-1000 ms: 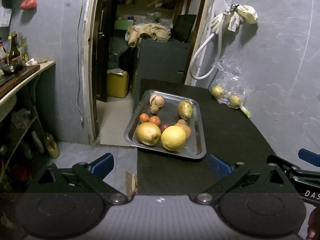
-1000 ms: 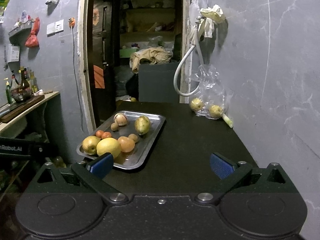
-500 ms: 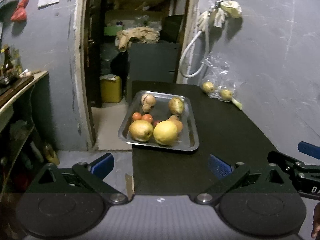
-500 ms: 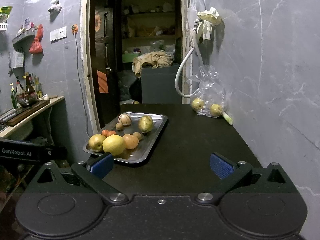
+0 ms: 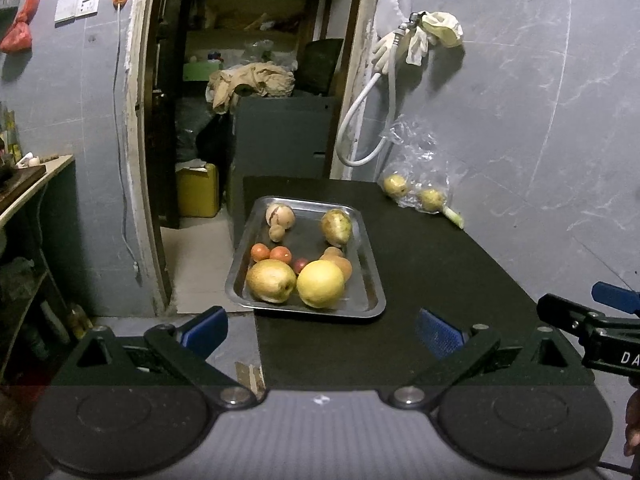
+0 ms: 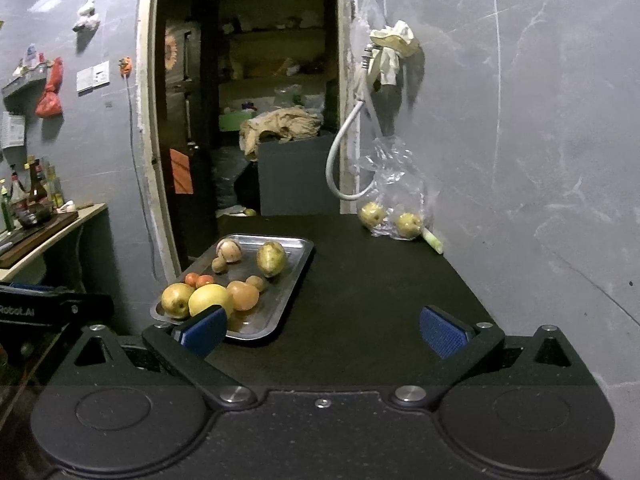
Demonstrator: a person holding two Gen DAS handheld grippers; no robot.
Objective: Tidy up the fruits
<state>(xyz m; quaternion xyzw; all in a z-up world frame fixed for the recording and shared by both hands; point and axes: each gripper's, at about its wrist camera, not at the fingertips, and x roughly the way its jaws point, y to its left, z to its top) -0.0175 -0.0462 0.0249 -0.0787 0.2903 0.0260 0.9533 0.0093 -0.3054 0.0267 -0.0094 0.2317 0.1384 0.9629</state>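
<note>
A steel tray [image 5: 370,264] [image 6: 294,276] lies at the left edge of a black table [image 5: 432,264] [image 6: 372,288]. It holds several fruits: a big yellow citrus [image 5: 320,283] [image 6: 210,299], a yellow apple [image 5: 271,281] [image 6: 177,299], a greenish mango [image 5: 337,227] [image 6: 271,258], small red tomatoes [image 5: 270,253] [image 6: 199,279], an orange fruit [image 6: 243,295] and a pale round fruit [image 5: 280,215] [image 6: 229,250]. My left gripper [image 5: 322,330] is open, short of the tray's near edge. My right gripper [image 6: 322,330] is open, empty, just right of the tray's near corner.
A clear plastic bag [image 5: 416,184] [image 6: 394,200] with two yellow fruits leans on the grey wall at the table's far right. A white hose [image 5: 362,120] hangs above it. A dark doorway [image 5: 248,80] opens behind the table. A side shelf with bottles [image 6: 36,200] stands left.
Both grippers have drawn back and risen a little, so the tray looks slightly farther and more centred. Both stay open. The fruits have not moved.
</note>
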